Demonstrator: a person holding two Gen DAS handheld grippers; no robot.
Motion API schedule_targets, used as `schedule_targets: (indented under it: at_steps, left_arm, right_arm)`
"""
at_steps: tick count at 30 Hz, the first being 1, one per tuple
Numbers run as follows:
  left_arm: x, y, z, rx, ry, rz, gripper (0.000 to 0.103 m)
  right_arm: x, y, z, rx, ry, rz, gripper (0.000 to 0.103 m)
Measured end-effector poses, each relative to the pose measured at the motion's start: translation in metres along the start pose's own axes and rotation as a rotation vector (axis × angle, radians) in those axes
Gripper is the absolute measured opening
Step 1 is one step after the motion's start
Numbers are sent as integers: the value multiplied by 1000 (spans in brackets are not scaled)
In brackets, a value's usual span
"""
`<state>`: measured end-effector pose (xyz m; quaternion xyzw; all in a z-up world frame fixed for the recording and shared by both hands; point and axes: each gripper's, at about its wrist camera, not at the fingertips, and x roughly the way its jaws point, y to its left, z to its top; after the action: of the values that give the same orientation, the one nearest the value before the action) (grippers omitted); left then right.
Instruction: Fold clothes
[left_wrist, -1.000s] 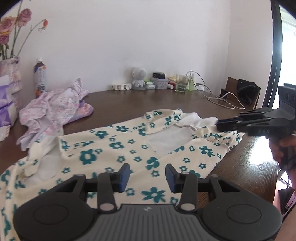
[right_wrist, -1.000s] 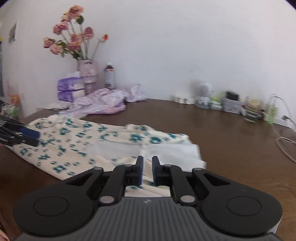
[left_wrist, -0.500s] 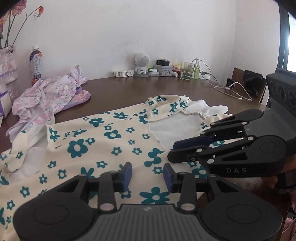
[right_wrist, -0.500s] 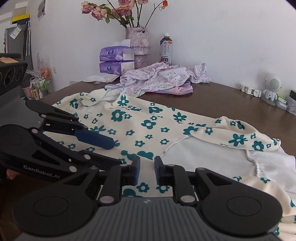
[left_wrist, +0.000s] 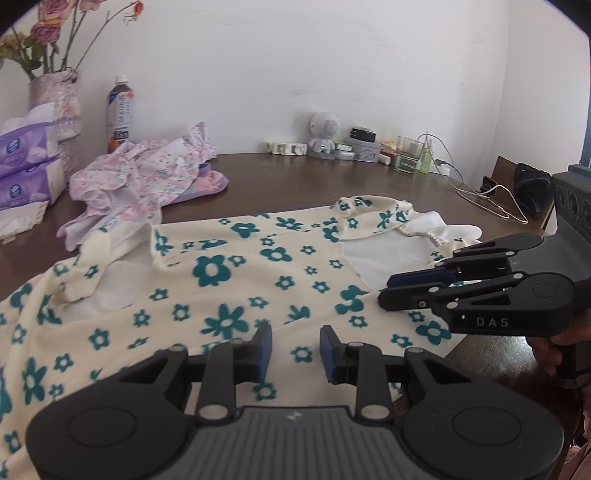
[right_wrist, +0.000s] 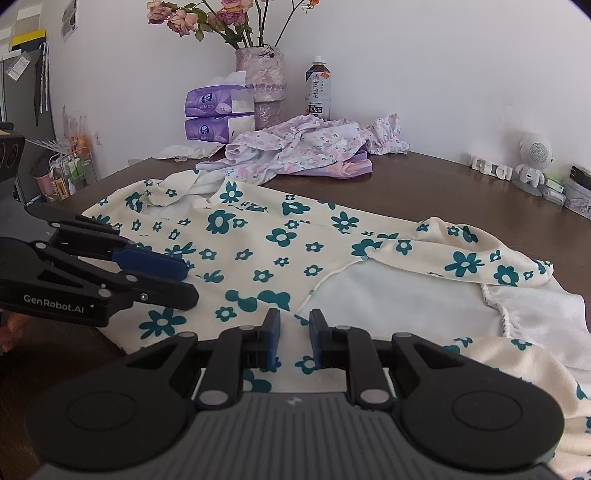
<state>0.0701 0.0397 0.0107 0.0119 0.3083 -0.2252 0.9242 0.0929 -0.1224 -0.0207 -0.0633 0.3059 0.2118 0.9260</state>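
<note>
At the near edge of the desk: closing the left claw over the hem of the cream garment with teal flowers. Pads apart, cloth lying under the gap, not pinched. Just to the right, holding the right claw low over the same hem. Pads a narrow slit apart, cloth showing through the slit, nothing visibly gripped.

Reads as the opening step: taking hold of the near edge with both claws, ahead of a first fold. Calls next, most likely, for sinking each claw until the hem sits between the pads and pressing shut on it. Then lifting both together and carrying the edge over toward the far side, level, to keep the crease straight.

Looks thin, soft and limp. Lies spread nearly flat across the middle of the desk, long way running left to right. Shows plain white inside at an opening toward the right end and at a turned-back flap toward the left. Bunches a little at both ends. Likely to sag or slip out if caught by too little cloth.

Farther back, well apart: a crumpled pink-and-lilac garment in a heap, presumably next in line. Against the wall: tissue packs, a vase of flowers, a bottle.
</note>
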Motion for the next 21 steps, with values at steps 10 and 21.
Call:
schedule_targets:
  at_steps: [10, 21]
  left_arm:
    - [-27, 34, -12, -63, -15, 81, 27]
    - [-56, 68, -27, -127, -30, 124, 18]
  right_arm:
    - [1, 1, 0, -6, 0, -3, 18]
    - [1, 2, 0, -11, 0, -7, 18]
